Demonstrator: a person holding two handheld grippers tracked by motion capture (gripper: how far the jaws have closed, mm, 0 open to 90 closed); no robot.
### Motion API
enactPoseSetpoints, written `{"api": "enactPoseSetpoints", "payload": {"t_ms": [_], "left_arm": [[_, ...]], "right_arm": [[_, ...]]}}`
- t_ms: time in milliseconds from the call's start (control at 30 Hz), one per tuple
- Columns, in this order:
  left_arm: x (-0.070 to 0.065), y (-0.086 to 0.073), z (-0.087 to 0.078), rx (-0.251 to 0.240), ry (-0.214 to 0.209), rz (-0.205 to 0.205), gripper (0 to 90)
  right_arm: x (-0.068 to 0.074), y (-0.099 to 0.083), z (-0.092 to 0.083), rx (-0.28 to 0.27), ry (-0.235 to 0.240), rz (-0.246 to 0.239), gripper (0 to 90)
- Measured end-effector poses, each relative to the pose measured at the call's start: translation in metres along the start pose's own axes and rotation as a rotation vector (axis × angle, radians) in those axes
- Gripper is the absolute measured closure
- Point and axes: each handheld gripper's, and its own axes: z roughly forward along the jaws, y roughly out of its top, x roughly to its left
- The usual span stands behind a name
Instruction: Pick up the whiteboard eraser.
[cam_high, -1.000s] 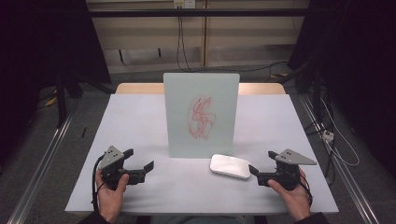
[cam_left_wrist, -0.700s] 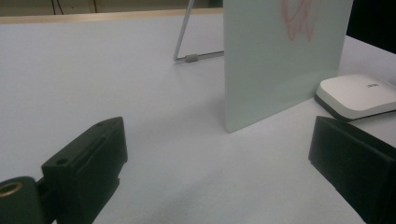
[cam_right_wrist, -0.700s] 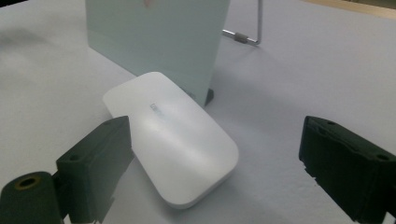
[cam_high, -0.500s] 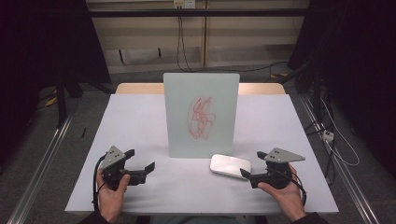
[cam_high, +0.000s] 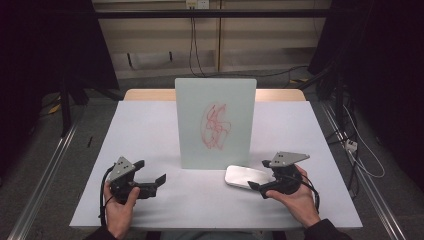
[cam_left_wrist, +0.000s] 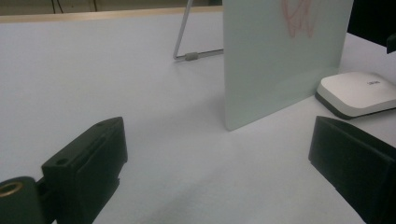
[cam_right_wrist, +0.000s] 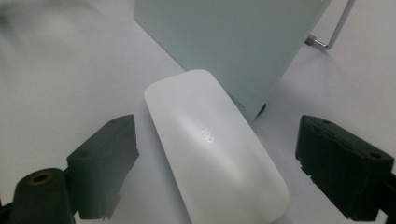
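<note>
**2 grippers by the white board**

A white board (cam_high: 215, 123) with red scribbles (cam_high: 216, 126) stands upright in the middle of the table (cam_high: 150, 125). A flat white eraser (cam_high: 247, 177) lies near its right corner. The right gripper (cam_high: 261, 175) has its jaws wide apart around the eraser's near end. The left gripper (cam_high: 150, 172) sits at the near left, jaws apart, holding nothing.

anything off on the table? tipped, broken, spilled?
Nothing stands out. The whiteboard stands upright on its wire stand, red scribble on its face. The white eraser lies flat at its base. Both the left gripper and right gripper are open.
</note>
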Motion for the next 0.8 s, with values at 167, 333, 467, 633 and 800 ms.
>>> {"api": "enactPoseSetpoints", "payload": {"t_ms": [167,333,467,633,800], "left_arm": [[0.000,0.000,0.001,0.003,-0.004,0.006,4.3],[-0.002,0.000,0.002,0.006,-0.004,0.008,4.4],[-0.002,0.000,0.001,0.008,-0.006,0.007,4.4],[-0.002,0.000,0.002,0.007,-0.009,0.009,4.3],[-0.002,0.000,0.002,0.012,-0.009,0.008,4.4]], "right_arm": [[-0.002,0.007,0.009,0.047,0.013,-0.042,14.7],[-0.005,0.010,0.019,0.100,0.037,-0.063,15.9],[-0.003,0.013,0.025,0.133,0.059,-0.097,16.3],[-0.005,0.017,0.032,0.165,0.084,-0.128,17.8],[-0.008,0.017,0.040,0.205,0.108,-0.143,18.9]]}}
